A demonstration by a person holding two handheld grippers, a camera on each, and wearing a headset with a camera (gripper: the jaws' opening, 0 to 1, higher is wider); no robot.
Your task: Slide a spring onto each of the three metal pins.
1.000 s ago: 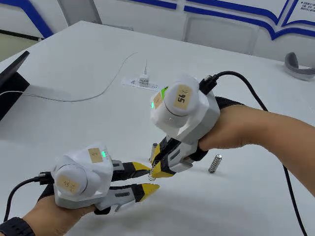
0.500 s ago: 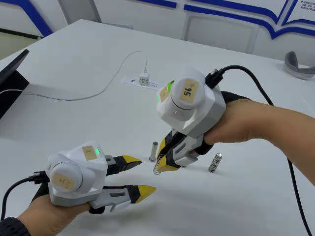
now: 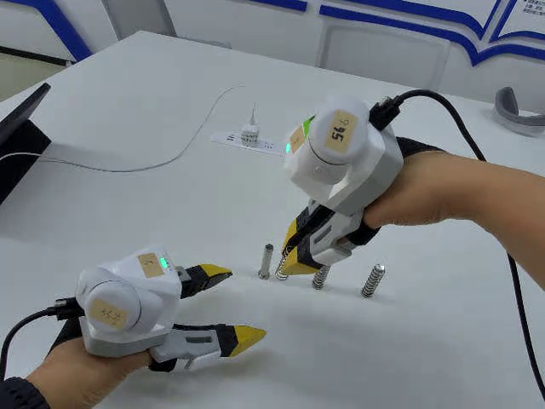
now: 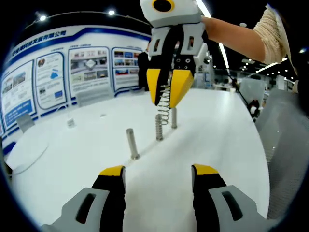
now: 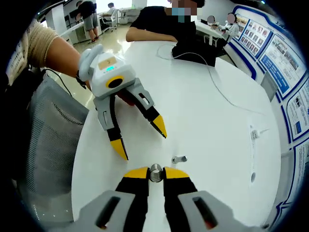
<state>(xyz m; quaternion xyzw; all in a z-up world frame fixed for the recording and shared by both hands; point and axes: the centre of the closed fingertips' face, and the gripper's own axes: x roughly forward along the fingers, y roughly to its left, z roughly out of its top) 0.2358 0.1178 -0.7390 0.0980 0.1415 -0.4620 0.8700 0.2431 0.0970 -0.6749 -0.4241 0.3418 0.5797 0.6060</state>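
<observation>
The right gripper (image 4: 165, 96) clamps a spring (image 5: 155, 173), end-on in its own view; left gripper (image 4: 158, 170) has jaws apart.

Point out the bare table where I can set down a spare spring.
Bare table runs between the white cable and the left gripper, and again on the near side of the rightmost standing spring. Crowded: the pin row, where the right gripper holds a spring beside the bare pin and the left jaws point in.
</observation>
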